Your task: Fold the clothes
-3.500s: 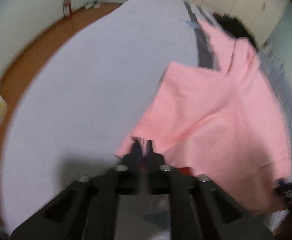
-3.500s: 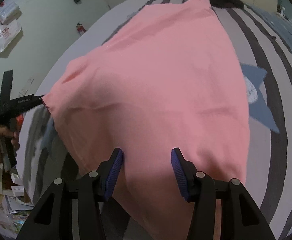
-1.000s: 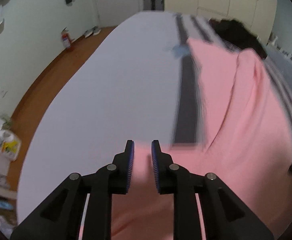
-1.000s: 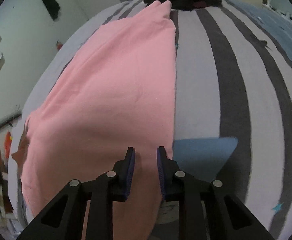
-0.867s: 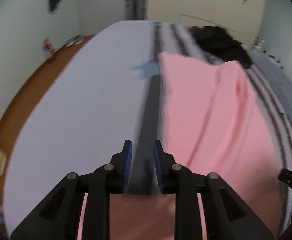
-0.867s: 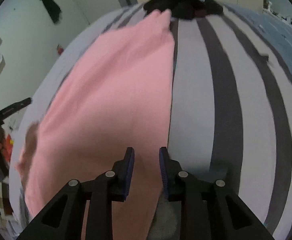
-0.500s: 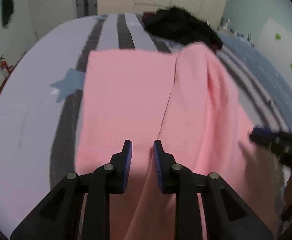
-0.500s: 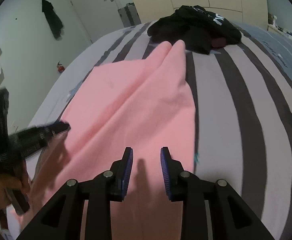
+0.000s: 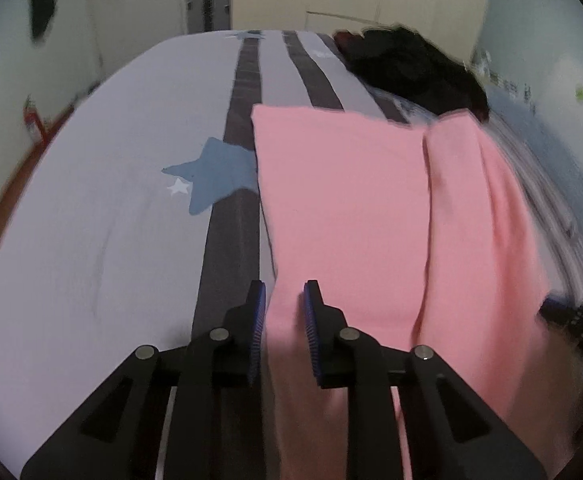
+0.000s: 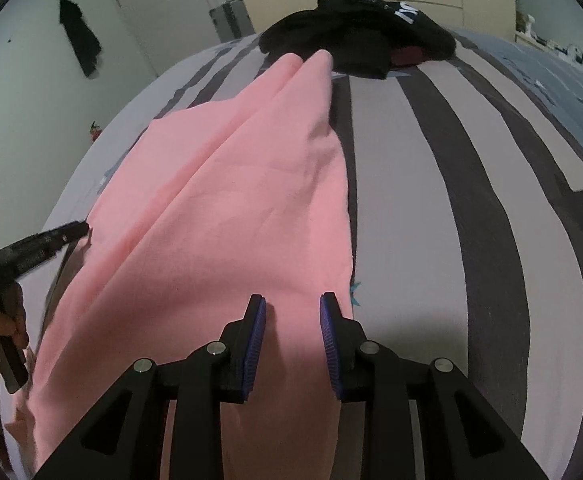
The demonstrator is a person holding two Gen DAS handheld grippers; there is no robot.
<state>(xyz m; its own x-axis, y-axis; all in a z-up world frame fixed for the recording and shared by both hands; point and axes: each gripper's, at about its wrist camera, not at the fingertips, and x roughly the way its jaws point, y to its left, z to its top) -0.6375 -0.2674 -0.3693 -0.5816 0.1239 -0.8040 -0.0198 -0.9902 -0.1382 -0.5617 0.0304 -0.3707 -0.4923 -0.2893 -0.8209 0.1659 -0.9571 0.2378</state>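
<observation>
Lying folded on striped bedding [image 10: 431, 184], pink garment [image 10: 227, 216], black clothes pile [image 10: 355, 44] beyond, both grippers' fingers [image 10: 256, 342] parted, empty

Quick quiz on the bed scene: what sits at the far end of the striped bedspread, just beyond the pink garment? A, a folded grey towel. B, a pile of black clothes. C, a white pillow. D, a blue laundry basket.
B: a heap of black clothes lies on the striped bedspread right past the far tip of the pink garment.
</observation>
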